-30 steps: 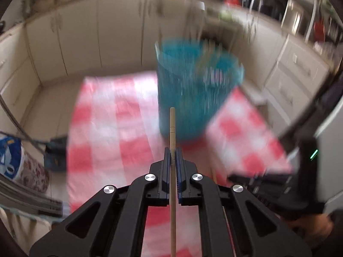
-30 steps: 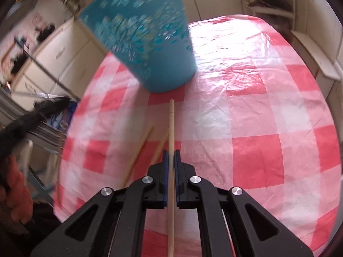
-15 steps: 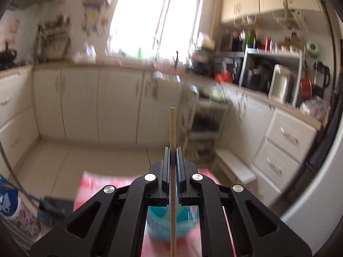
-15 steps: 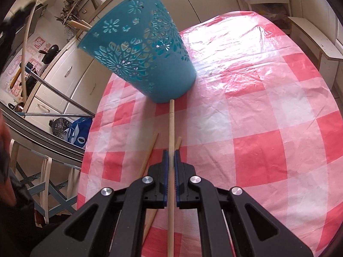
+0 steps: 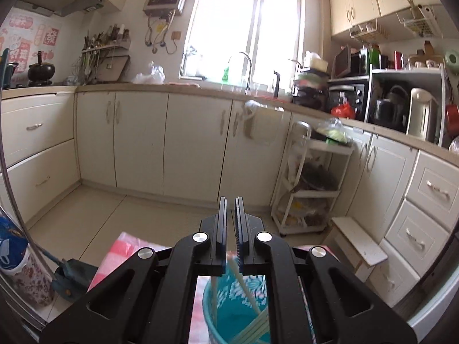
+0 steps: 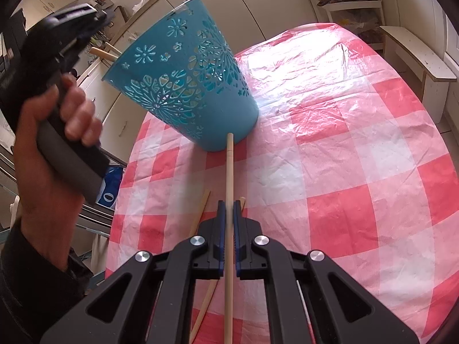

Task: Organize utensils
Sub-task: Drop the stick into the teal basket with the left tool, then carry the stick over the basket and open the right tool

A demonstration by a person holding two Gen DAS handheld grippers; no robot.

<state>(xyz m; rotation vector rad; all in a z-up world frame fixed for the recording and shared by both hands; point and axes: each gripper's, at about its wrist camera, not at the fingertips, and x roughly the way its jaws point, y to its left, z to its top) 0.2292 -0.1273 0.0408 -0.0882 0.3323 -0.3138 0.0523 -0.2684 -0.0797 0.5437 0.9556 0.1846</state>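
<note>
Your left gripper (image 5: 230,220) hangs above the teal basket (image 6: 186,86), its jaws parted a little with nothing between them; several chopsticks (image 5: 249,295) lie inside the basket directly beneath it. Your right gripper (image 6: 229,218) has its jaws clenched on a single wooden chopstick (image 6: 229,172), whose far tip points at the foot of the basket and looks close to touching it. Two more chopsticks (image 6: 200,215) lie on the counter (image 6: 358,143) on the near side of the basket, partly under your right gripper.

By the look of it you are midway through collecting chopsticks into the basket: the left one has been dropped in, the right one is next. That move calls for lifting the stick well above the rim, tipping it upright and letting go only once its tip is inside the basket, which stands on the counter leaning in the fisheye view.

The counter wears a red-and-white checked plastic cloth, wrinkled and glossy. Beyond the basket stand cream kitchen cabinets (image 5: 137,140), a bright window (image 5: 243,25) and a white rolling cart (image 5: 309,183).
</note>
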